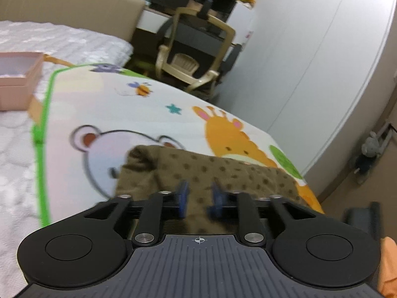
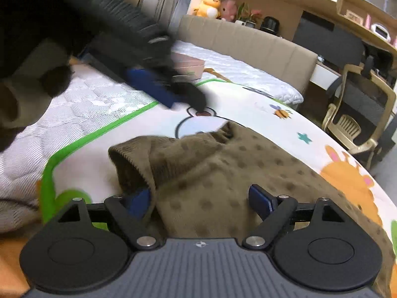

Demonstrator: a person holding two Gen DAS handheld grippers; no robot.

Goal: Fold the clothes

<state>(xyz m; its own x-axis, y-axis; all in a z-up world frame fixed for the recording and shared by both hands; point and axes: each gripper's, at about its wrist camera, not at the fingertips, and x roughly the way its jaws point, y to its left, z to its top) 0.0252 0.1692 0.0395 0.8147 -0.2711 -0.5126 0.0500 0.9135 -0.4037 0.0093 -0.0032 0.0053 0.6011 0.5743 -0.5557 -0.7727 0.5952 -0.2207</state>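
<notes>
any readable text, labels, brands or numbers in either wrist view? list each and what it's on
No legible text in either view.
Cartoon mat: only pictures (bear, giraffe, bee, star), no words.
Brown dotted garment: no visible tag or print.
Left gripper and right gripper: only a crosshair mark on each housing, no letters.
Shelf items at top right in the right wrist view: too small and blurred to read.

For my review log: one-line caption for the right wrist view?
Open right gripper straddles brown dotted garment on cartoon mat.
</notes>
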